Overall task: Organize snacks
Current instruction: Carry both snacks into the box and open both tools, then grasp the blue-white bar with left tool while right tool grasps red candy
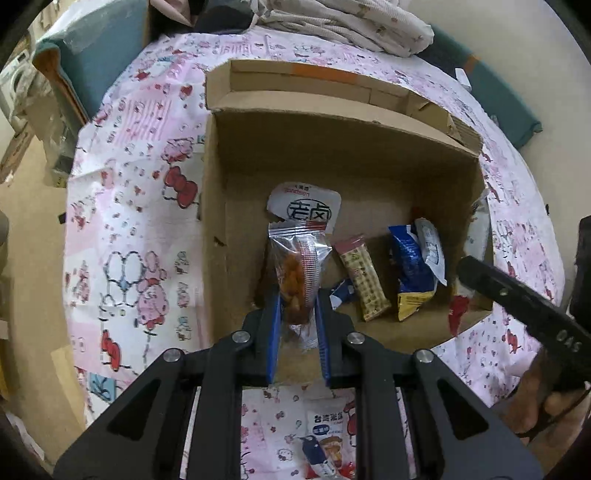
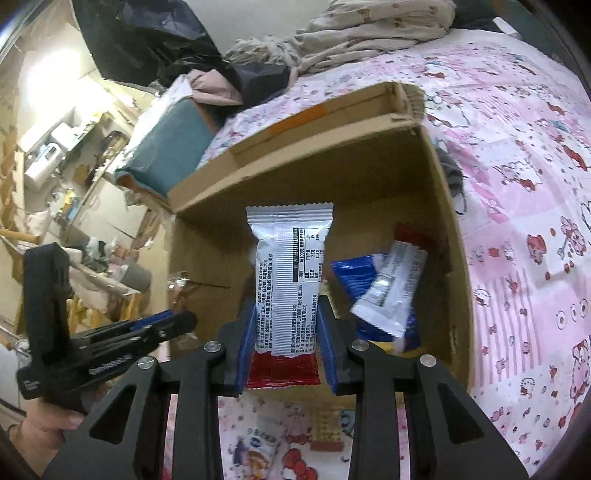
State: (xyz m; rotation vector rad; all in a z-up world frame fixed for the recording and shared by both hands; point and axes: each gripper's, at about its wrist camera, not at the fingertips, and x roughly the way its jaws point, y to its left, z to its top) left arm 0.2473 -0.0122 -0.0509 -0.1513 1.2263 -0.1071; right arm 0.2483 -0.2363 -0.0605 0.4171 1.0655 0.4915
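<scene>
left gripper point(image 1: 298, 291) is clamped on a clear snack packet point(image 1: 300, 271) with orange-brown pieces inside, its blue pads pressing both sides of the lower half while the crimped top stands up above the fingers. it hangs over the open cardboard box point(image 1: 258, 155), which sits on a pink cartoon-print cloth point(image 1: 140, 206).

right gripper point(image 2: 286, 317) is clenched on a white and red wrapper point(image 2: 290, 280), printed back facing the camera, the red end sticking out below the pads and the white crimped end up. it too is held above the box point(image 2: 436, 206), near the front wall. from the left wrist view the right gripper point(image 1: 517, 295) shows as a dark arm at the box's right edge, with a hand point(image 1: 543, 402) under it.

down on the box floor lie a round-cornered white tub lid point(image 1: 304, 208), a beige checked bar point(image 1: 364, 282), a blue and yellow bag point(image 1: 410, 273) and a white sachet point(image 1: 432, 249) leaning on the bag. a few more snacks stay outside on the cloth just in front of the box, among them a small white pouch point(image 1: 327, 439) with a drawing on it. crumpled bedding point(image 1: 351, 22) is piled beyond the box.
</scene>
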